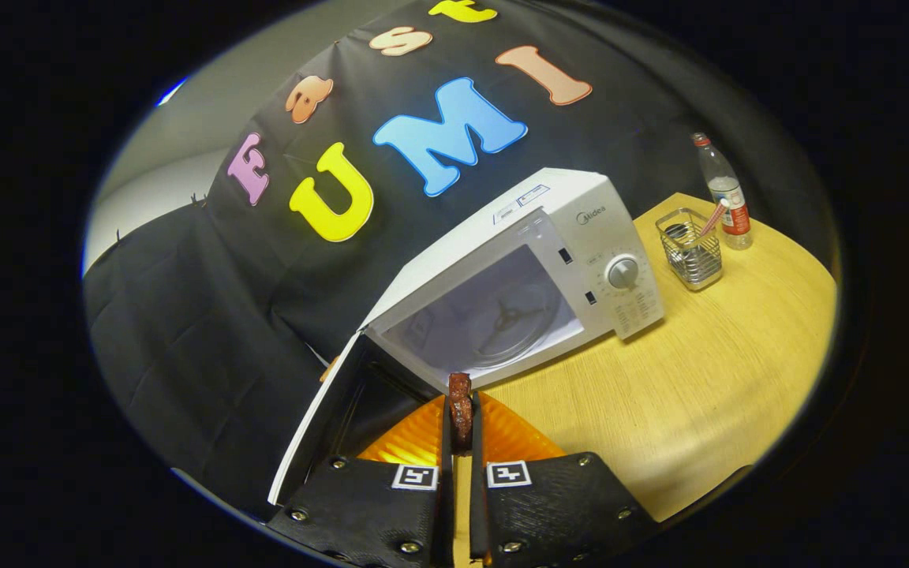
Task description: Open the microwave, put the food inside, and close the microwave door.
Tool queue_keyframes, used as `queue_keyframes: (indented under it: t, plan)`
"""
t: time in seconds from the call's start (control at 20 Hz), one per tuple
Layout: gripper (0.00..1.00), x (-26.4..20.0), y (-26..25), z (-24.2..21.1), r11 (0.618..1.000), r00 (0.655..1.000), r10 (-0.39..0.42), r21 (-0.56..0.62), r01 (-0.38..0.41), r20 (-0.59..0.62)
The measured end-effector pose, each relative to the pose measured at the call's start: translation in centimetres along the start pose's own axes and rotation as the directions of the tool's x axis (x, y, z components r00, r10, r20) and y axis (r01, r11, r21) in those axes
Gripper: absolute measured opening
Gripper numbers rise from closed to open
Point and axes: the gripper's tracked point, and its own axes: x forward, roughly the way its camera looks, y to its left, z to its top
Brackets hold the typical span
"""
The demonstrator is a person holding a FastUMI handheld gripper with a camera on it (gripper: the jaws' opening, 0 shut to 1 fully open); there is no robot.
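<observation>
- Here the claw (461, 442) is clenched on a dark reddish-brown strip of food (460, 404), held upright above an orange plate (415, 442).
- Just beyond stands the white microwave (533, 268) on the wooden bench (699, 394), its door (320, 418) swung open to the left.

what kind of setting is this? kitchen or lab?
Likely a staged recording booth, not a real kitchen: black cloth wall, a wooden table with an open microwave, wire basket and bottle. The gripper is shut on the food.

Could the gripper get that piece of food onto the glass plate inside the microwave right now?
Probably yes: the door hangs open, the glass plate lies bare beyond the fingers, and the gripper is shut on the food.
</observation>
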Motion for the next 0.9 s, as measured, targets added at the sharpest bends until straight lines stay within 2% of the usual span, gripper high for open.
queue_keyframes:
  t: [0.3,0.75,0.9]
  plan:
    - [0.08,5.3,-0.4,1.0,0.999,1.000,-0.010,-0.043,0.012,0.029]
    - [0.08,13.5,-1.6,1.3,1.000,0.999,-0.019,-0.024,0.020,0.036]
    - [0.08,15.5,-2.0,2.0,0.998,0.998,-0.031,-0.050,0.034,0.053]
